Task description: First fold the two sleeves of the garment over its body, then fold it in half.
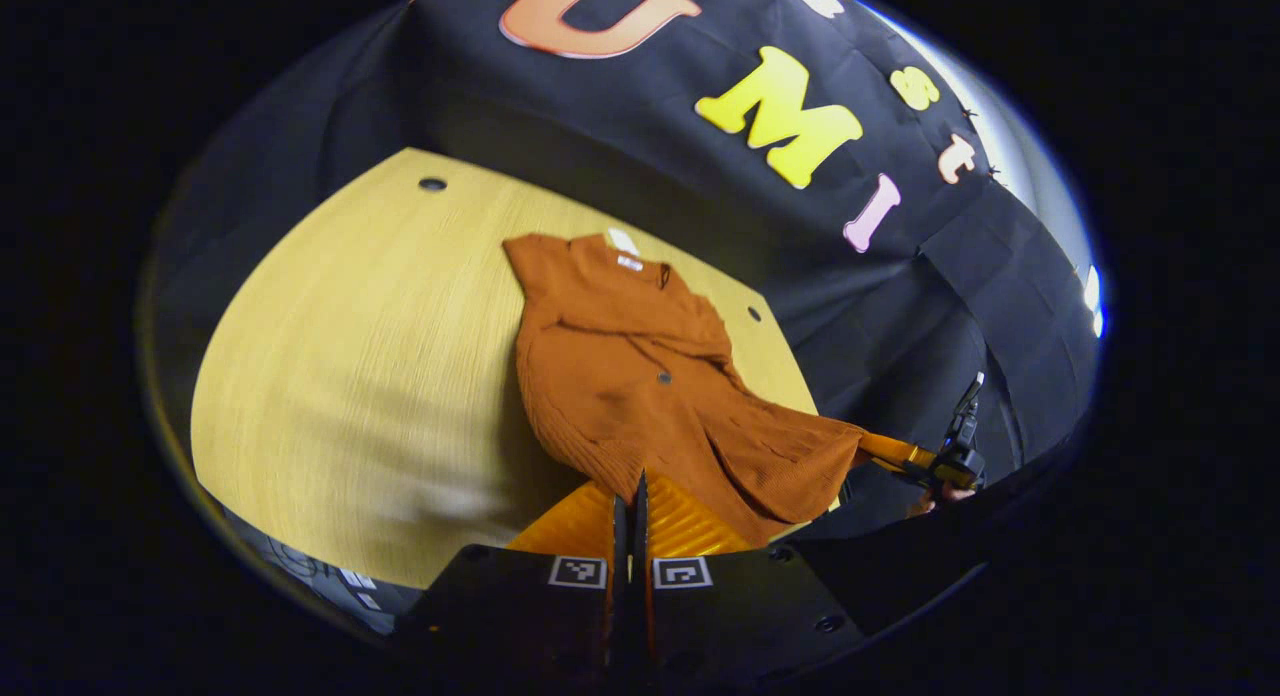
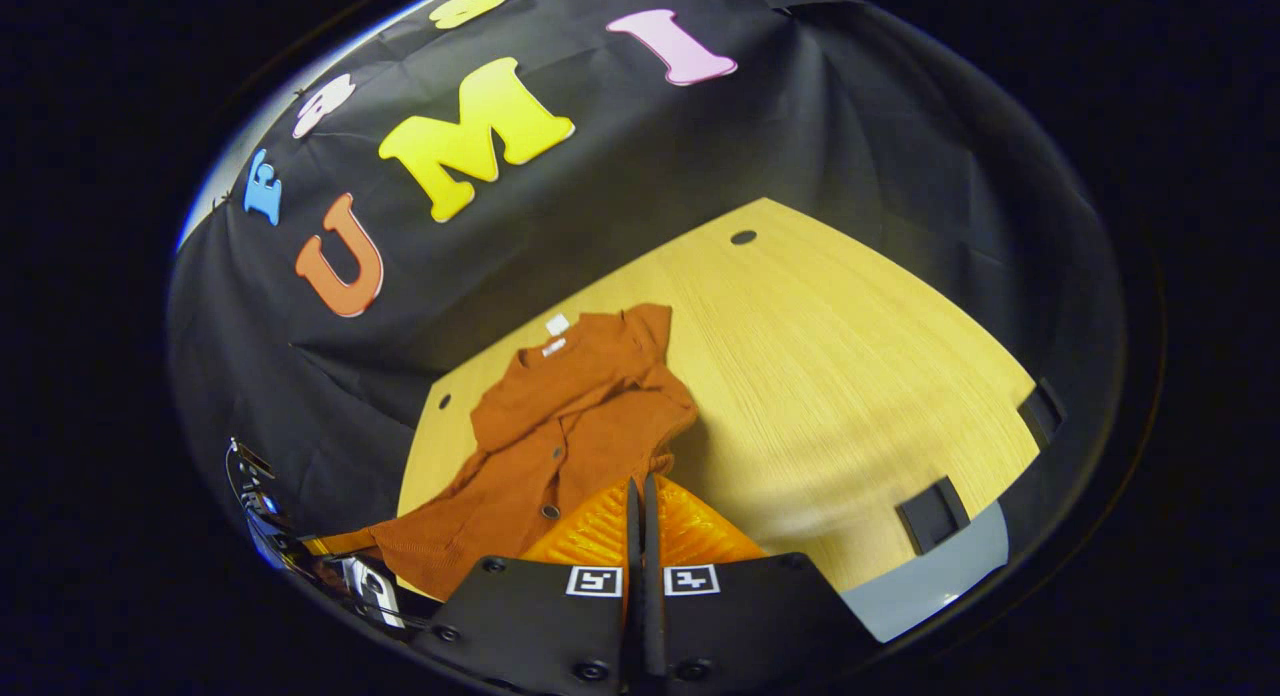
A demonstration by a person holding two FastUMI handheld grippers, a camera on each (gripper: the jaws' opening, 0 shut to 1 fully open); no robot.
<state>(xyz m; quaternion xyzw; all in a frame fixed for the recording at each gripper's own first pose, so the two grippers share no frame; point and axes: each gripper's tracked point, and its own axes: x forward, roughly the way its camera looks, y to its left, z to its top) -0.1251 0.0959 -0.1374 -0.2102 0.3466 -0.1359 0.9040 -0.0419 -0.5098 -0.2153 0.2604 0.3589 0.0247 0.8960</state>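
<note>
Rust garment (image 1: 640, 396) on wooden table (image 1: 350, 376)

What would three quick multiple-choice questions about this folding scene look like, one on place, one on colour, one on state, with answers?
1. Where does the garment lie?
A. On the wooden table
B. On the floor
C. On a chair

2. What colour is it?
A. Blue
B. Rust orange
C. White

3. How do the left gripper's fingers stand?
A. Wide apart
B. Closed together on the hem
C. Clamped on a cup

Answers: 1 A, it lies on the pale wood top. 2 B, the knit is rust orange. 3 B, the fingers meet at the garment's near edge.
</note>
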